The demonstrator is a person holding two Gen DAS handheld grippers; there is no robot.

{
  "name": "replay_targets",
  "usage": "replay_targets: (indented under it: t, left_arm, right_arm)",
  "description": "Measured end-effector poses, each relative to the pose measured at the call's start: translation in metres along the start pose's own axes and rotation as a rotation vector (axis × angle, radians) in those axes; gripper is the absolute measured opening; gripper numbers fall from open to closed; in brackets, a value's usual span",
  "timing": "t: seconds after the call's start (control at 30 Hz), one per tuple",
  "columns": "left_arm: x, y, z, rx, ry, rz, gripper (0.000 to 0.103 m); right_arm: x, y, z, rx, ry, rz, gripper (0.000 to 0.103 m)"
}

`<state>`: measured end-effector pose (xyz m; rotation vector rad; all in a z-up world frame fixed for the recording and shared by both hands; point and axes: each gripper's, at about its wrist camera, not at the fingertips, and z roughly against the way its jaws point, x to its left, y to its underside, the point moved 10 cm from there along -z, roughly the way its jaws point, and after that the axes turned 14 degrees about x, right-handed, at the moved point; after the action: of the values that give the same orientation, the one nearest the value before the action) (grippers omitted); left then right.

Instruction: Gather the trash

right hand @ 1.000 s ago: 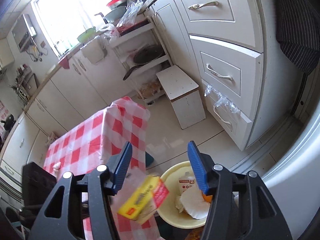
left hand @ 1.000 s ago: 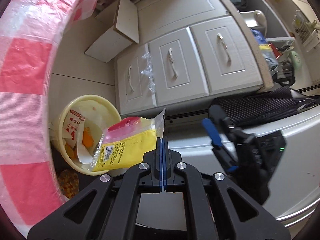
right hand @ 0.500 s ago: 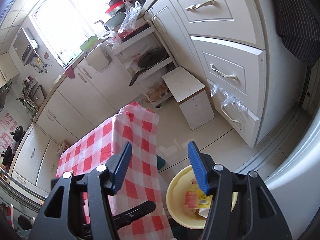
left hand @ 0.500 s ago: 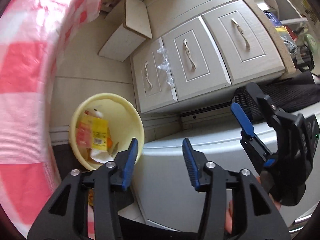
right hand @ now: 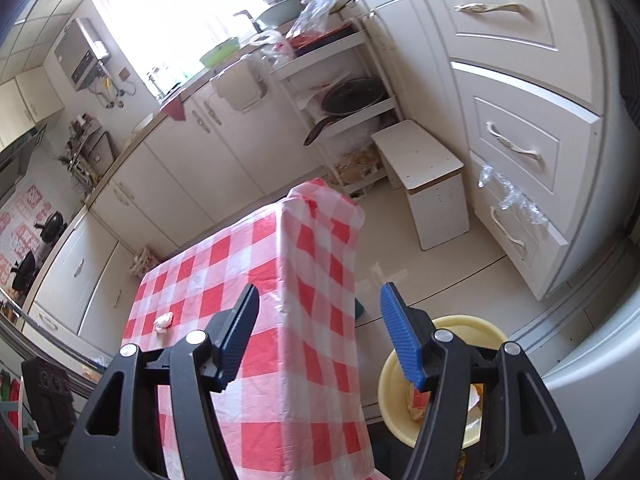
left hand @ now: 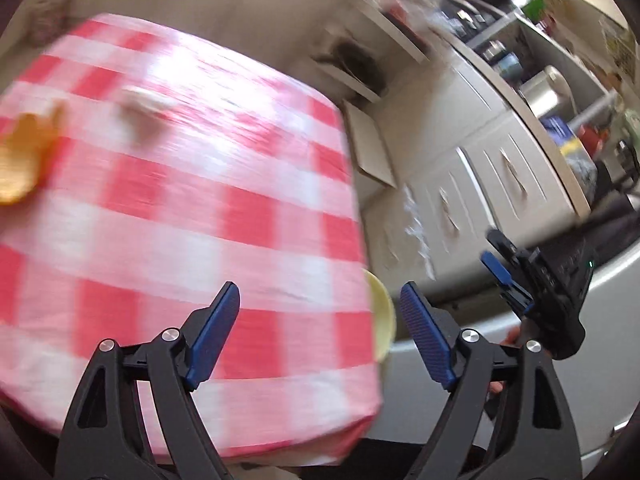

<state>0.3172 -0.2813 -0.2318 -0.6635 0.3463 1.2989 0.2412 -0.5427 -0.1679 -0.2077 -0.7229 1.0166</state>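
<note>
My left gripper [left hand: 320, 334] is open and empty above the near edge of the red-and-white checked table [left hand: 168, 216]. On the table lie an orange peel [left hand: 24, 160] at the left and a crumpled white tissue [left hand: 146, 98] farther back; this view is blurred. My right gripper [right hand: 318, 332] is open and empty, high over the table's corner; it also shows in the left wrist view [left hand: 520, 280]. The yellow trash bin [right hand: 460, 328] stands on the floor right of the table with wrappers inside; its rim shows in the left wrist view [left hand: 382, 312]. The tissue [right hand: 163, 321] shows on the table.
White drawer cabinets [right hand: 520, 128] line the right side. A small white stool [right hand: 424, 168] stands on the floor beyond the table. An open shelf rack [right hand: 344, 96] holds pans. A grey appliance [right hand: 600, 360] edges the right.
My left gripper opened and dropped the yellow wrapper into the bin, then swung left over the table. My right gripper rose a little and stayed open.
</note>
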Motion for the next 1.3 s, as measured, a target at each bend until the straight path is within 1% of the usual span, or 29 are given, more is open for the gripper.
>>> replay_targets:
  t: [0.07,0.13,0.2,0.23,0.3,0.43,0.6,0.63,0.7,0.73,0.77,0.8,0.83,0.87,0.97,1.07,1.17,1.3]
  left_arm:
    - [0.041,-0.007,0.032,-0.055,-0.072,0.031,0.08]
    - [0.074,-0.015,0.055,-0.088,-0.137,0.053,0.08]
    - [0.097,-0.021,0.068,-0.101,-0.166,0.07,0.08]
    - [0.108,-0.025,0.072,-0.095,-0.179,0.073,0.08]
    - [0.122,-0.03,0.075,-0.082,-0.209,0.062,0.08]
    - [0.135,-0.044,0.062,-0.047,-0.297,0.007,0.08]
    - [0.148,-0.064,0.043,-0.015,-0.453,-0.071,0.08]
    - [0.149,-0.067,0.037,-0.006,-0.468,-0.076,0.078]
    - [0.159,-0.072,0.029,0.028,-0.481,-0.078,0.052]
    - [0.163,-0.072,0.027,0.049,-0.477,-0.066,0.023]
    - [0.171,-0.071,0.027,0.068,-0.466,-0.041,0.01]
    - [0.176,-0.07,0.029,0.069,-0.43,-0.022,0.009]
    - [0.178,-0.069,0.032,0.07,-0.408,-0.011,0.006]
    - [0.179,-0.069,0.039,0.065,-0.391,-0.003,0.005]
    - [0.18,-0.071,0.061,0.035,-0.331,0.012,0.005]
    - [0.189,-0.072,0.079,0.025,-0.243,0.065,0.005]
    - [0.201,-0.076,0.087,0.028,-0.195,0.109,0.005]
    - [0.205,-0.084,0.096,0.021,-0.166,0.128,0.005]
  right_arm:
    - [0.013,0.003,-0.008,0.019,-0.005,0.018,0.061]
    - [0.028,0.006,-0.017,0.039,-0.013,0.037,0.061]
    - [0.041,0.009,-0.023,0.052,-0.02,0.056,0.061]
    - [0.048,0.01,-0.026,0.056,-0.019,0.07,0.061]
    - [0.064,0.012,-0.034,0.068,-0.017,0.099,0.061]
    - [0.095,0.018,-0.053,0.099,-0.013,0.154,0.061]
    - [0.148,0.025,-0.086,0.145,0.0,0.283,0.061]
    - [0.161,0.027,-0.095,0.159,0.001,0.312,0.061]
    - [0.185,0.034,-0.112,0.182,0.0,0.366,0.061]
    - [0.195,0.037,-0.12,0.19,0.0,0.388,0.061]
    - [0.207,0.041,-0.131,0.205,0.0,0.417,0.061]
    - [0.219,0.045,-0.143,0.222,-0.001,0.445,0.061]
    - [0.23,0.048,-0.155,0.236,0.001,0.473,0.061]
    - [0.239,0.051,-0.164,0.243,0.004,0.499,0.061]
    - [0.266,0.056,-0.189,0.249,0.002,0.571,0.061]
    - [0.283,0.056,-0.214,0.261,0.003,0.606,0.061]
    - [0.295,0.055,-0.24,0.291,0.001,0.604,0.061]
    - [0.306,0.059,-0.264,0.326,-0.002,0.609,0.061]
